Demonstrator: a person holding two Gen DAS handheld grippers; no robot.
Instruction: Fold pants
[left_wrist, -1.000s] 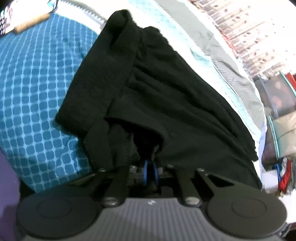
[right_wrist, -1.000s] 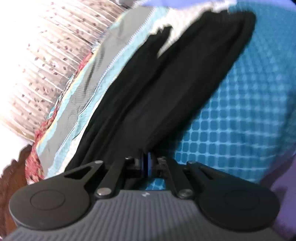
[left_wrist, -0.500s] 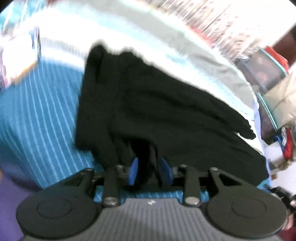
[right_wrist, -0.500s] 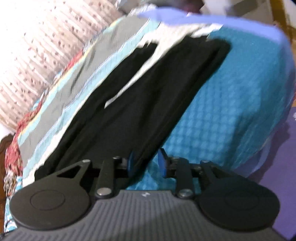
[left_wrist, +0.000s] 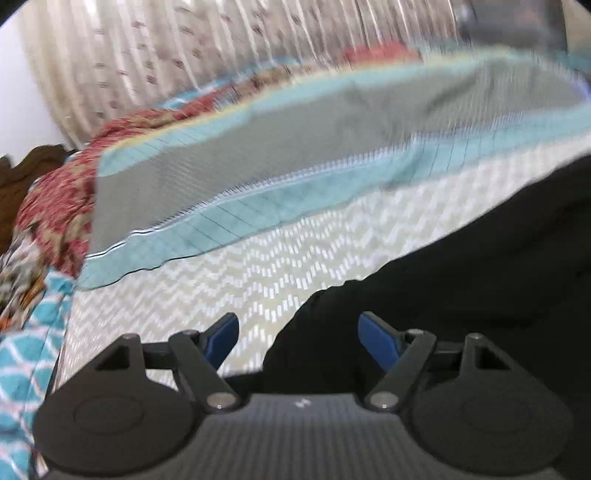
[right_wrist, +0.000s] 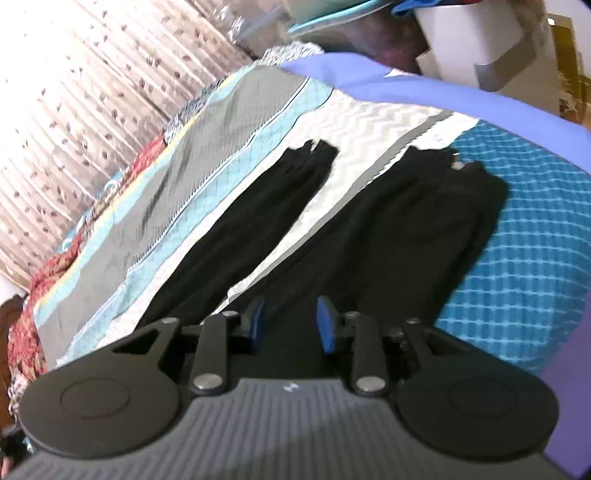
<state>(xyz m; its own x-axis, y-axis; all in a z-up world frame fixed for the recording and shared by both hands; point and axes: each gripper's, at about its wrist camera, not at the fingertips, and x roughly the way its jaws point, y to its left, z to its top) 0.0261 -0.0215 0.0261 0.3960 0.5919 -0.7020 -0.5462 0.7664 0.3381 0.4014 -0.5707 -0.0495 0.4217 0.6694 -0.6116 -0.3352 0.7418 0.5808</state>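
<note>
The black pants (right_wrist: 417, 229) lie flat on the bed, with one long leg (right_wrist: 251, 221) spread apart to the left of the main part. My right gripper (right_wrist: 291, 323) hovers at their near end. Its jaws are opening, and black cloth lies under the gap without being pinched. In the blurred left wrist view the pants (left_wrist: 461, 258) fill the lower right. My left gripper (left_wrist: 297, 332) is wide apart and still opening. Its right finger is over the cloth's edge, its left finger over the white sheet, and nothing is gripped.
The bed carries a white zigzag sheet (left_wrist: 240, 266), a grey and teal blanket (left_wrist: 258, 155) and a teal checked cover (right_wrist: 535, 229). Red patterned cloth (left_wrist: 55, 192) and a dark wooden headboard (left_wrist: 22, 170) lie left. Behind are a curtain (left_wrist: 147, 55) and a white bin (right_wrist: 469, 40).
Both grippers, shut on black cloth a second ago, have opened and let it go. The left one swung and rolled away toward the blanket. The right one drew back slightly.
</note>
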